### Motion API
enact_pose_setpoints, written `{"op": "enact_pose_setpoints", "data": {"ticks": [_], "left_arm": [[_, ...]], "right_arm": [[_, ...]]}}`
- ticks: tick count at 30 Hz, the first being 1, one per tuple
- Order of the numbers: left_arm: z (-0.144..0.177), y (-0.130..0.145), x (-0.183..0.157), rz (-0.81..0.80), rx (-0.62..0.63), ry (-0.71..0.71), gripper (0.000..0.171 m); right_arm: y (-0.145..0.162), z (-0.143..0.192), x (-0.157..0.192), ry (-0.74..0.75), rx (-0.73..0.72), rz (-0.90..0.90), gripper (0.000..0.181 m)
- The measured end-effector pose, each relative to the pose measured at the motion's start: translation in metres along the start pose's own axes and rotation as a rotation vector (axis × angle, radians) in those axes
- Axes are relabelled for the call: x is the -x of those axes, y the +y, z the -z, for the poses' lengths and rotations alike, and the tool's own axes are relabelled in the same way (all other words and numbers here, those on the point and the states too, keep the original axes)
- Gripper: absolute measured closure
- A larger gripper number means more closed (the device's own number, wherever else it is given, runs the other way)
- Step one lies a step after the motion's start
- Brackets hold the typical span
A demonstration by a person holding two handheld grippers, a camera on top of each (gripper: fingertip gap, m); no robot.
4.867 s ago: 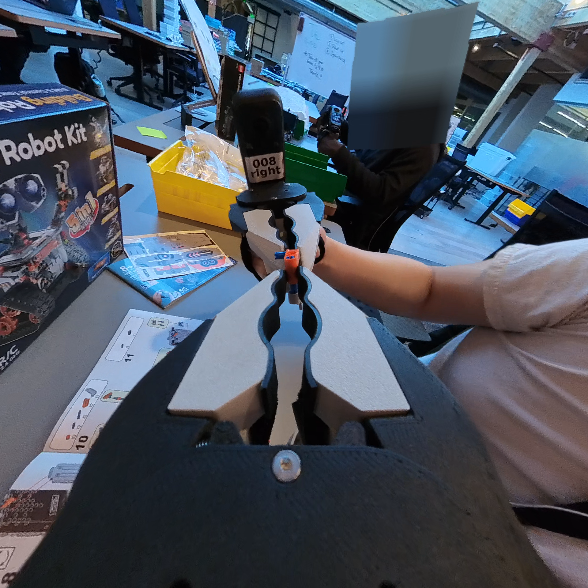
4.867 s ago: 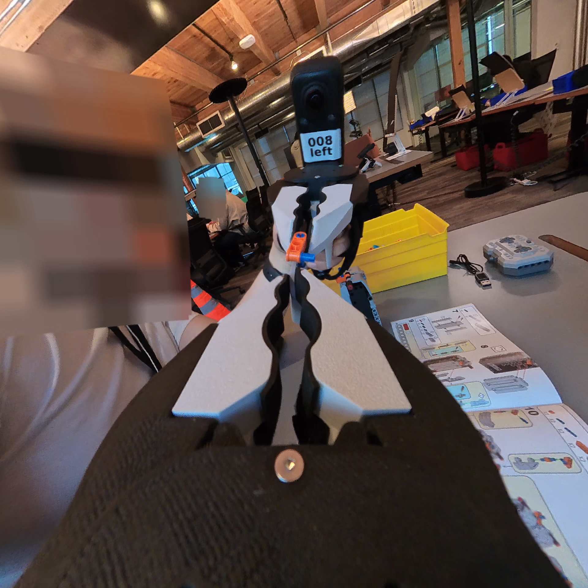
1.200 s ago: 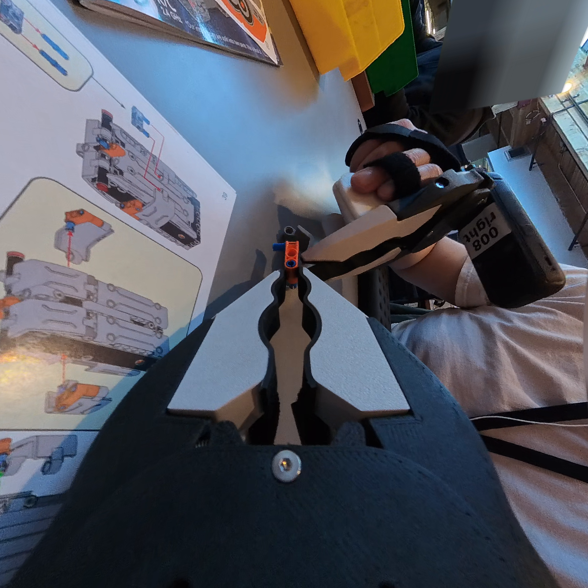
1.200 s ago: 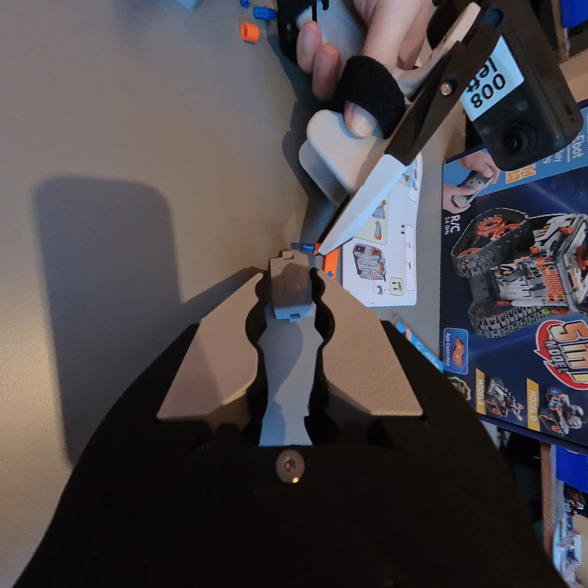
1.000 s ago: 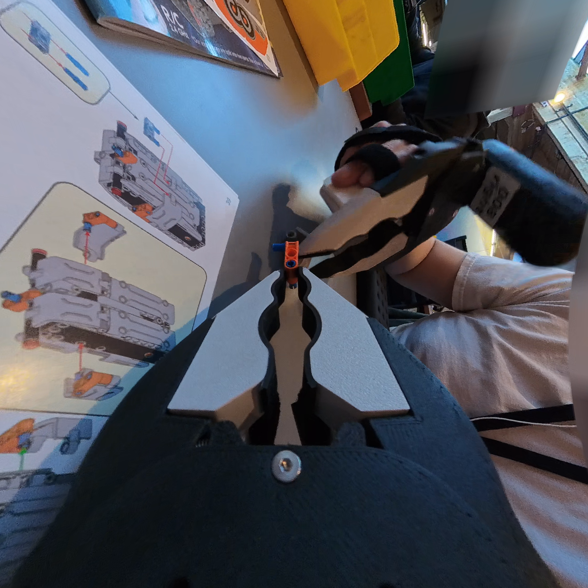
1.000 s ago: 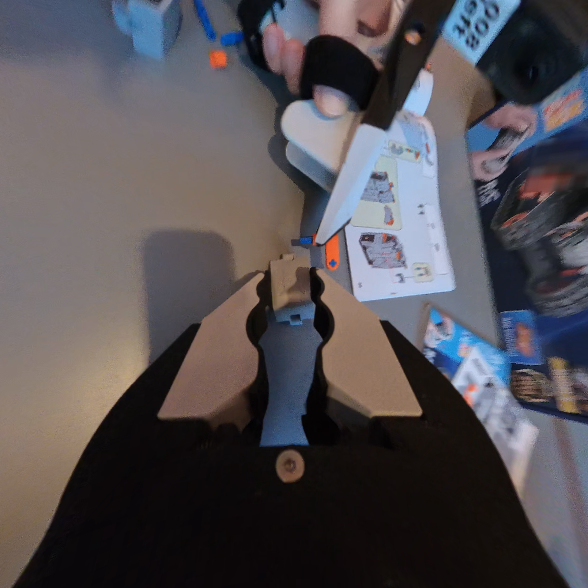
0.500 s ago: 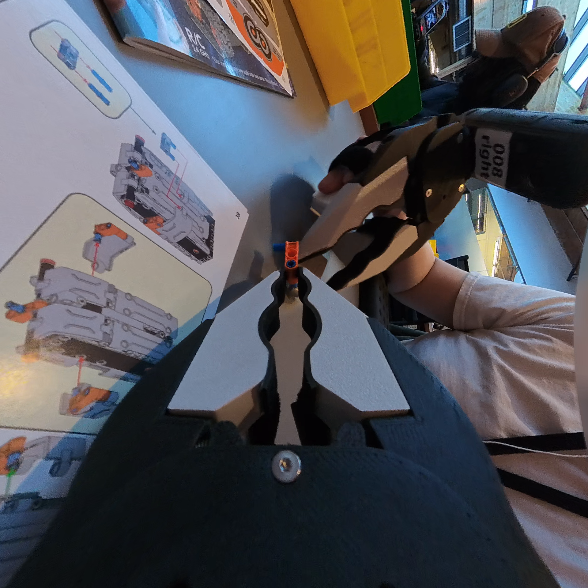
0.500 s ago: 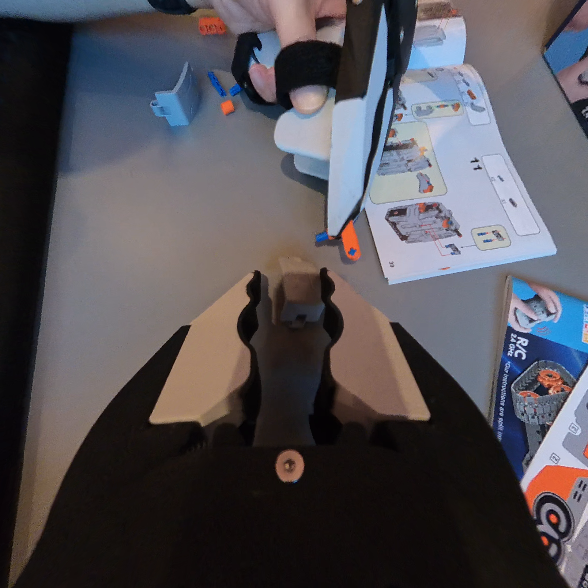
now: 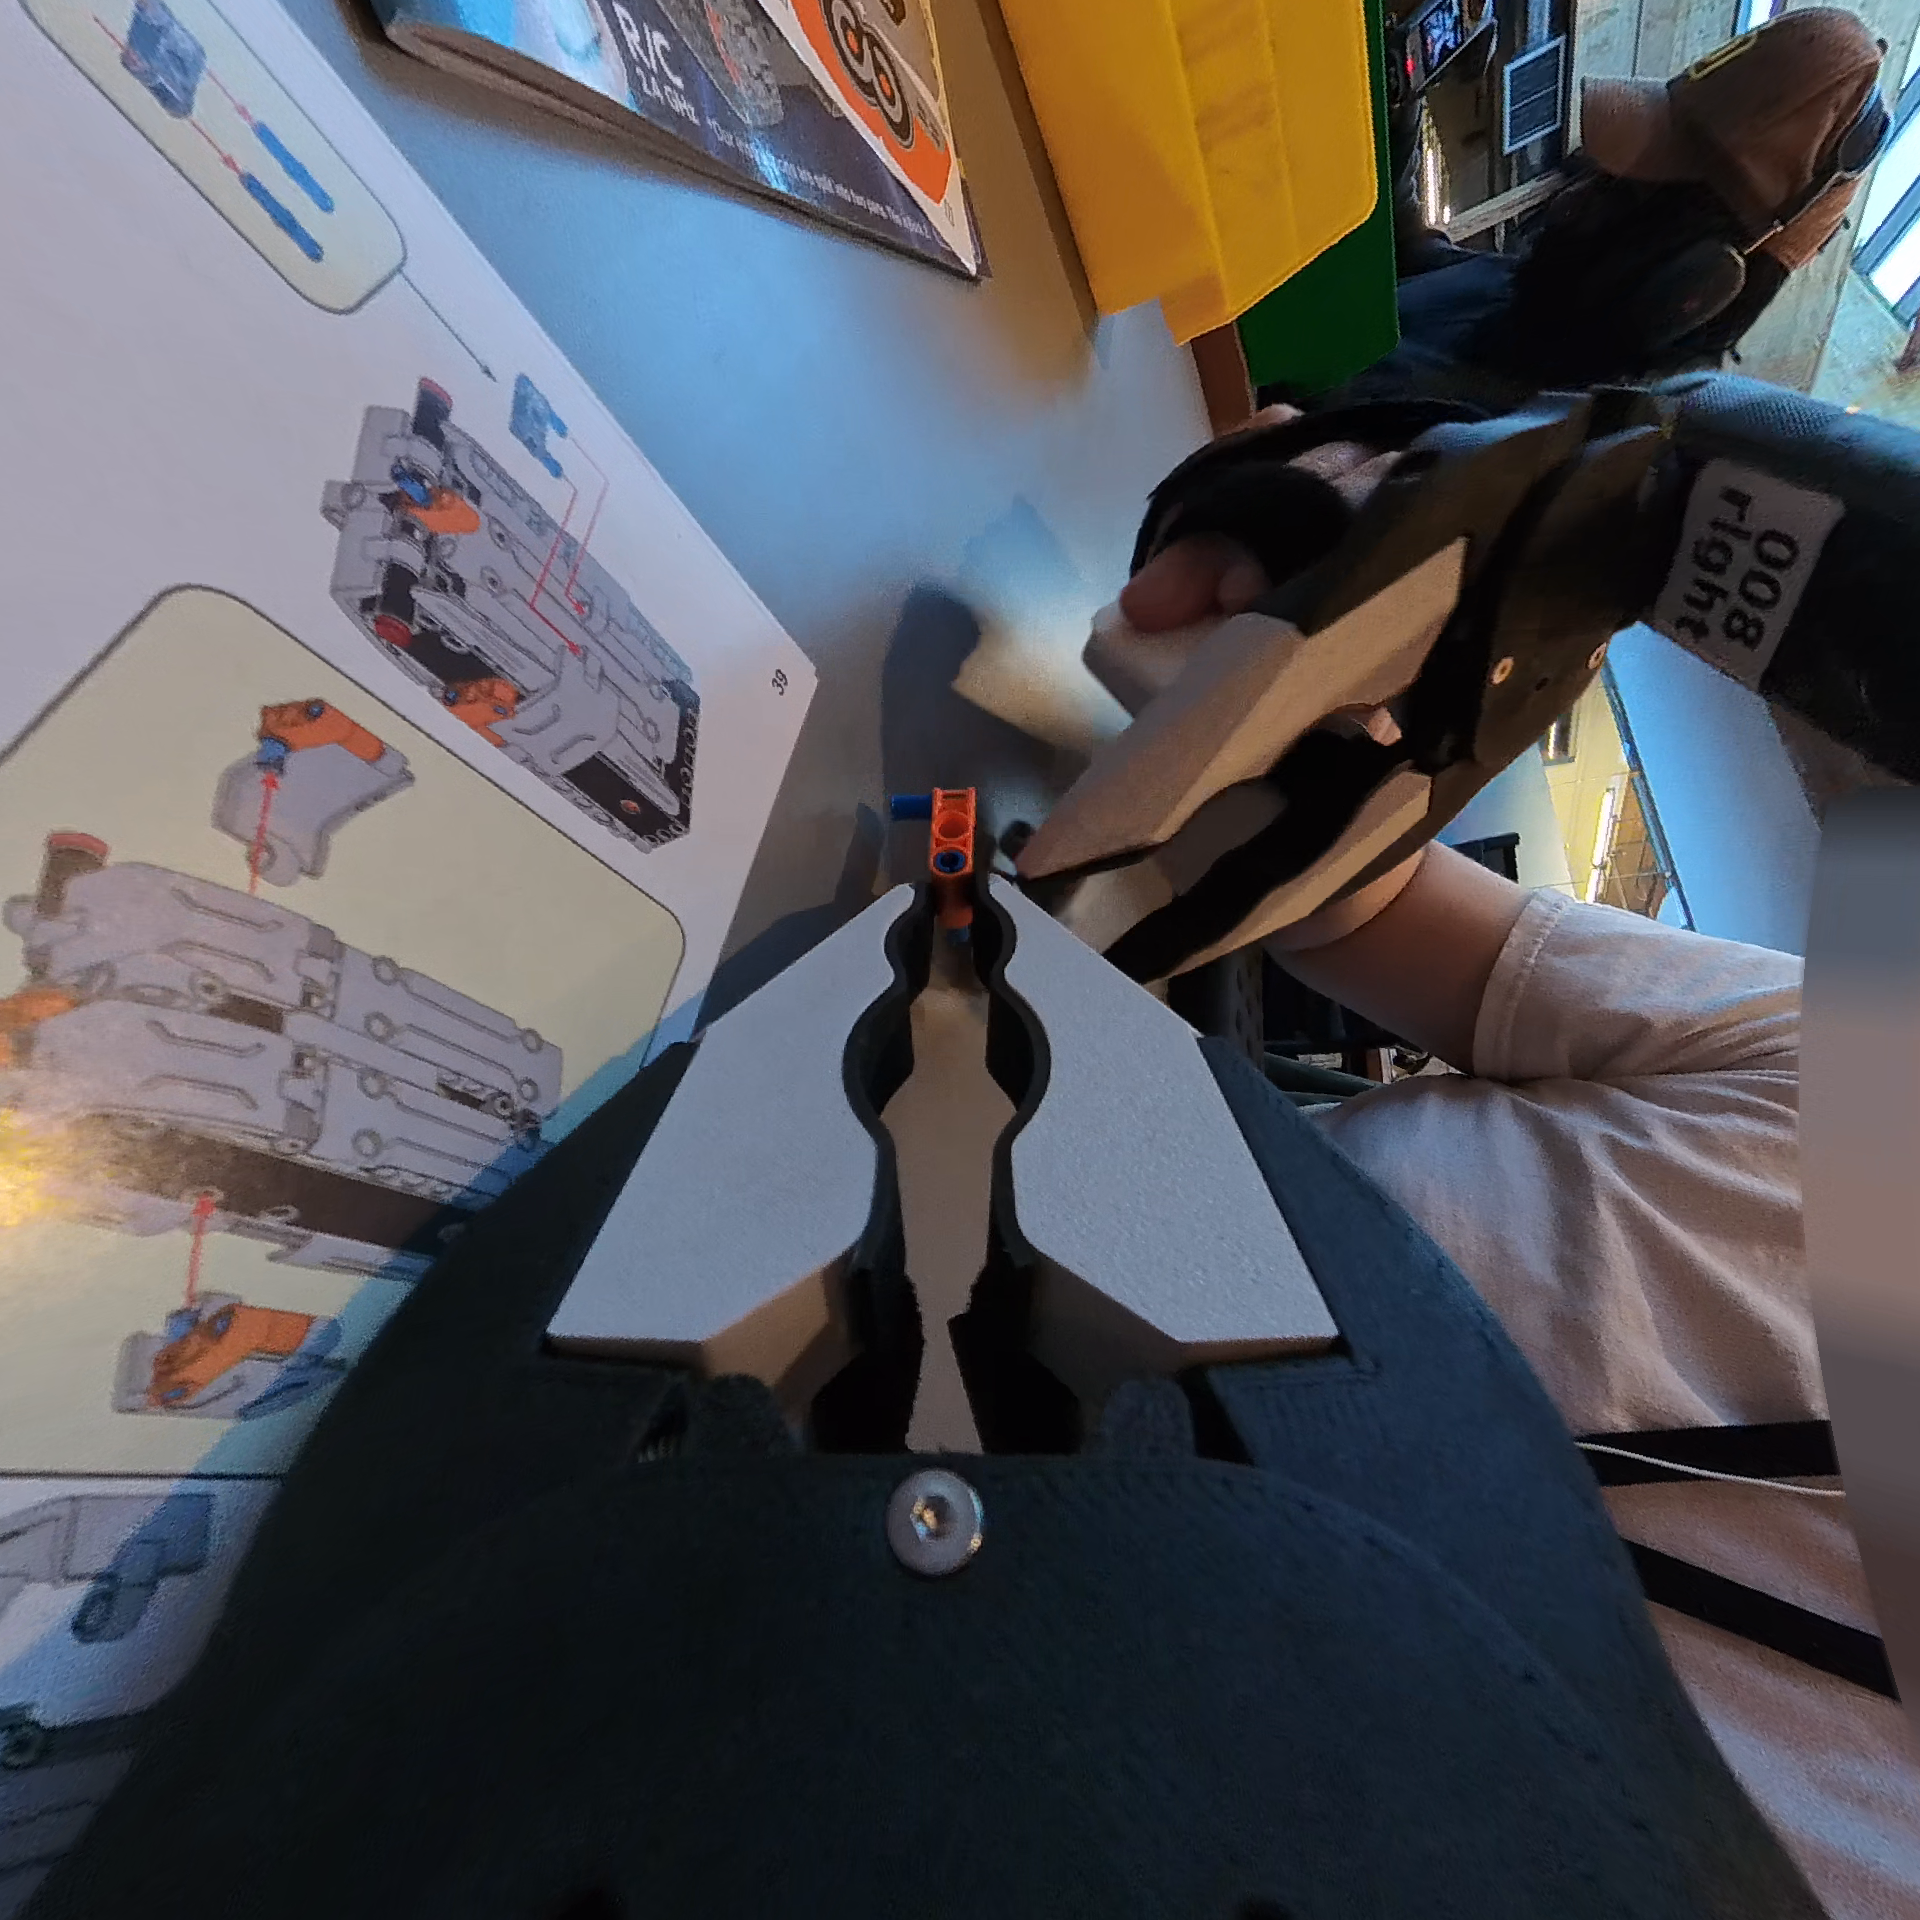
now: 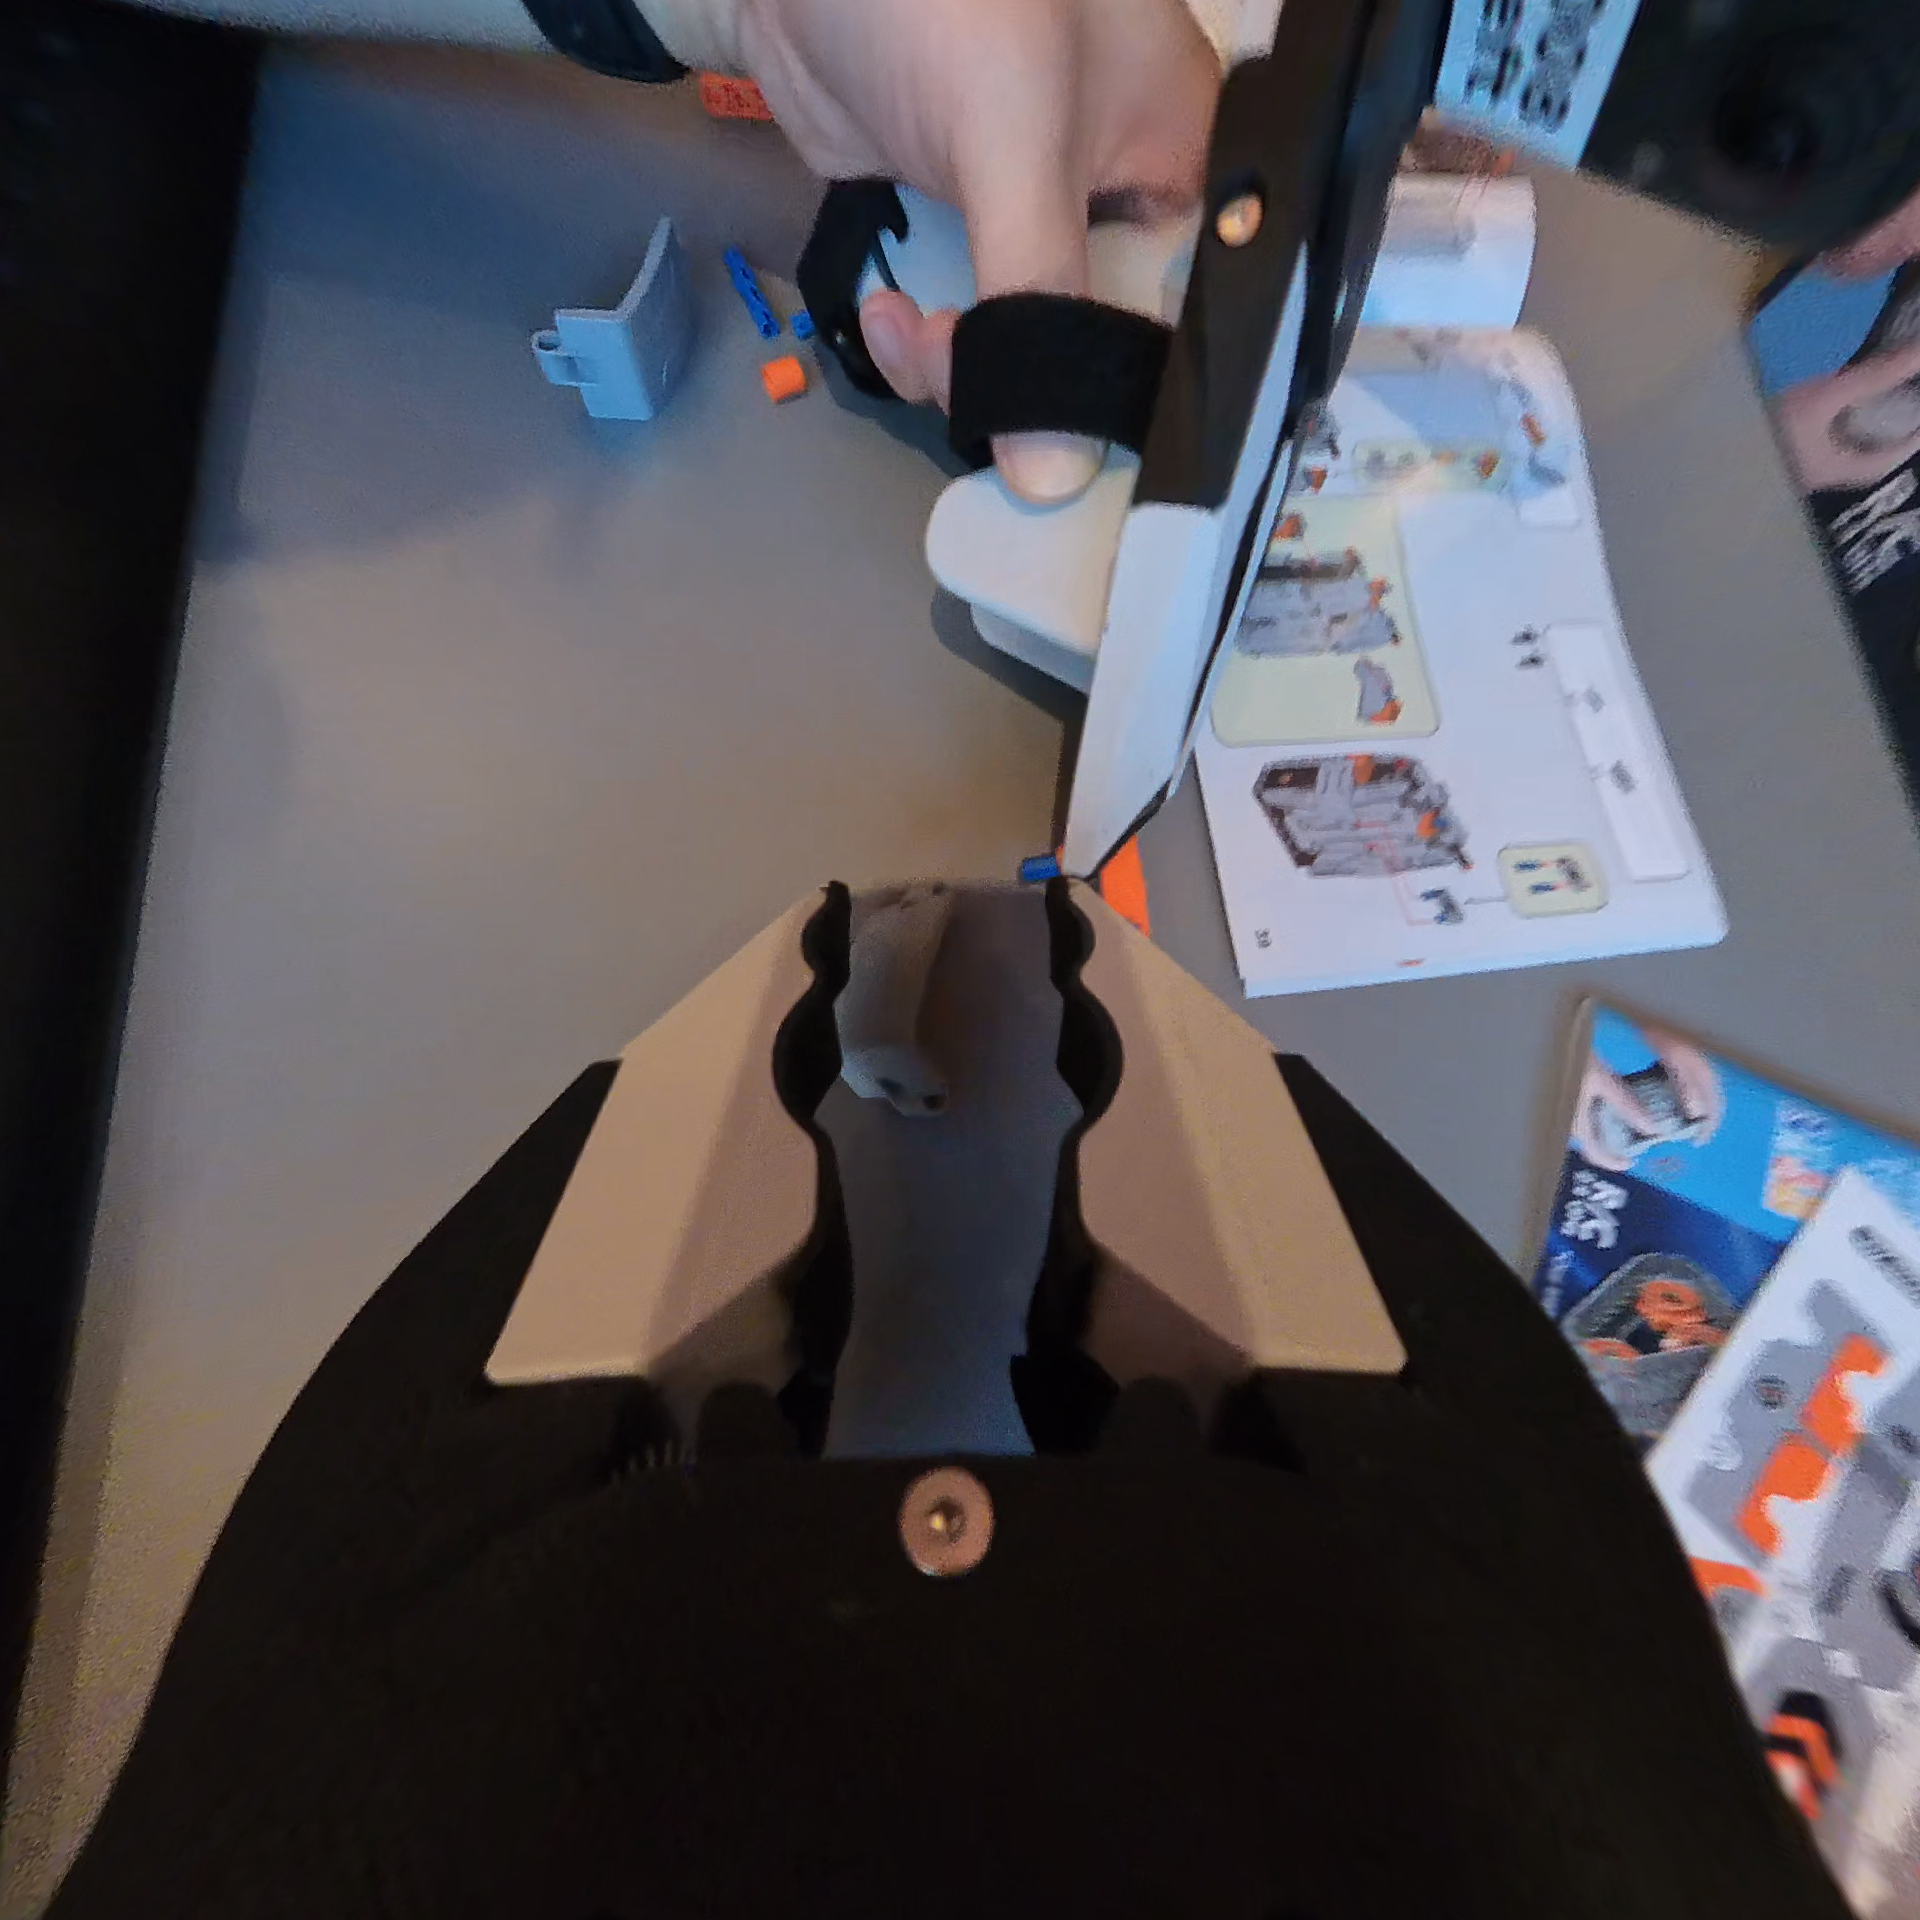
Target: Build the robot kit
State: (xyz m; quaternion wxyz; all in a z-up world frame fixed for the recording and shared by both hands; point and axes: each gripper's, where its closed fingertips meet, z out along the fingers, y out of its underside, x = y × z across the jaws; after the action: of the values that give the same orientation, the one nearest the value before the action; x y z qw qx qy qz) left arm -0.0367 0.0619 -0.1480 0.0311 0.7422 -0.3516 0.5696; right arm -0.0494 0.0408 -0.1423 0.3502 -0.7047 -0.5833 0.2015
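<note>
Left gripper [image 9: 951,894]: fingers closed tight on a small orange connector piece [image 9: 952,844] with a blue pin [image 9: 907,805] sticking out of its side, the piece standing up out of the fingertips above a grey table [image 9: 821,436]. Right gripper [image 10: 940,894]: fingers spread apart, a grey curved part [image 10: 894,1013] lying loosely in the gap against the left finger, not pinched. Tips of both grippers almost touching, the orange piece just beside the right gripper's fingertip. Under the left gripper, an open instruction booklet [image 9: 343,727] with drawings of a grey assembly. Beyond it, a printed kit box [image 9: 790,114], then a yellow bin [image 9: 1205,135] with a green bin [image 9: 1340,301] beside it. In the right wrist view, farther across the table, 1 grey curved panel [image 10: 623,338], a blue pin-like part [image 10: 750,293] and a small orange bush [image 10: 783,378], all lying near a bare hand [image 10: 987,135] strapped to the left gripper's handle.
</note>
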Motion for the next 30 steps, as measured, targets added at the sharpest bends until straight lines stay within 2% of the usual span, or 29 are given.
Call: {"op": "enact_pose_setpoints", "data": {"ticks": [4, 6, 10, 13, 19, 30], "left_arm": [[-0.002, 0.003, -0.005, -0.016, 0.016, 0.026, 0.166], [-0.002, 0.004, -0.010, -0.044, 0.025, 0.047, 0.166], [-0.005, 0.009, -0.009, -0.092, 0.054, 0.033, 0.166], [-0.008, 0.010, -0.010, -0.115, 0.061, 0.032, 0.166], [-0.008, 0.010, -0.009, -0.129, 0.058, 0.034, 0.166], [-0.012, 0.013, -0.009, -0.190, 0.077, 0.008, 0.166]], "right_arm": [[-0.002, 0.004, -0.002, 0.134, 0.023, 0.141, 0.128], [-0.001, 0.005, -0.003, 0.192, 0.011, 0.188, 0.128], [-0.010, 0.009, -0.003, 0.213, -0.085, 0.142, 0.126], [-0.009, 0.008, -0.005, 0.219, -0.080, 0.129, 0.118], [0.006, -0.002, 0.000, 0.211, 0.020, 0.194, 0.119], [0.009, -0.004, -0.003, 0.190, 0.040, 0.166, 0.132]]}}
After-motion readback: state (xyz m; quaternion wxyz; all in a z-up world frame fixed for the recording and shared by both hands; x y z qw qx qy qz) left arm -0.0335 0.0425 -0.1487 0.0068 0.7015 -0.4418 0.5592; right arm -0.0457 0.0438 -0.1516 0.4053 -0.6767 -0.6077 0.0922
